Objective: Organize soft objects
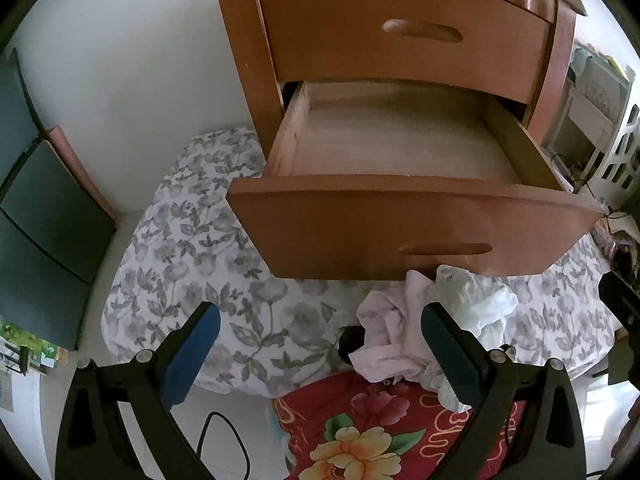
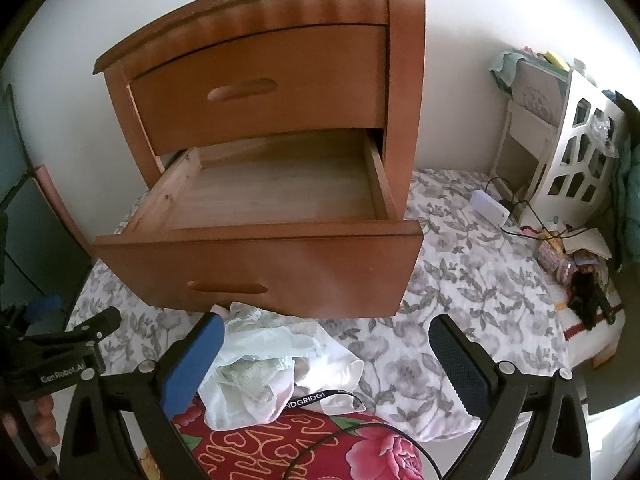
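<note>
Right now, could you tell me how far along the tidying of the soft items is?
Done: the nightstand's lower drawer is pulled out, its inside bare. In hand: nothing; the left gripper and right gripper are both open. Left: the pile of pale garments lies on the floral sheet in front of the drawer, not yet picked up.

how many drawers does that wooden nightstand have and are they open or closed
2. The upper drawer is closed. The lower drawer is pulled out, showing a bare wooden bottom. No others show on the nightstand, which stands on the floral sheet.
</note>
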{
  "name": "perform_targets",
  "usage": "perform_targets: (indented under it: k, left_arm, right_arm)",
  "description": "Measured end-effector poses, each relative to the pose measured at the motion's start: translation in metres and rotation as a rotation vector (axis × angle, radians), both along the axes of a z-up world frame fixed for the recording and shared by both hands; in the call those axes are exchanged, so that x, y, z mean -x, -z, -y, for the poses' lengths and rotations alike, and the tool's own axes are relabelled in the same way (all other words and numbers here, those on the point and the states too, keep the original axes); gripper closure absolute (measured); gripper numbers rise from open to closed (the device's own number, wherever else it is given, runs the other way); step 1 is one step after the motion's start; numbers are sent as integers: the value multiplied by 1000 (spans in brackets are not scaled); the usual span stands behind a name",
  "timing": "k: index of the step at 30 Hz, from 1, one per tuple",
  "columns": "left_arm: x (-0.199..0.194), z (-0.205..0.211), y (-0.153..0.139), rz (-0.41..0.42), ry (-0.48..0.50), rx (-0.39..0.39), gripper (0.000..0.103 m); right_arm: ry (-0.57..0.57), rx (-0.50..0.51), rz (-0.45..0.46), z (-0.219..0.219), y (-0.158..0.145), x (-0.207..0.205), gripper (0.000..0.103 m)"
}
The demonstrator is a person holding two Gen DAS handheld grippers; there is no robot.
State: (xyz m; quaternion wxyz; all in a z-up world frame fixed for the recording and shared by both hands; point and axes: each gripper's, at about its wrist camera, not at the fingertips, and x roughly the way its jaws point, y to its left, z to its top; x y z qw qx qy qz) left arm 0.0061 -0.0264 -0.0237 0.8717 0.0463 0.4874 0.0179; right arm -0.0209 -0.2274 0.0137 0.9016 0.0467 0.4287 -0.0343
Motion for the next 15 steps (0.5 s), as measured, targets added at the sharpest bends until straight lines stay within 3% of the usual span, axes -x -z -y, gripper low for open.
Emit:
perform_targets:
  k: [15]
  left_arm:
    - [0,0,1,-14,-3,13,3]
  right_arm:
    - [6,-1,0,1,0,1,0]
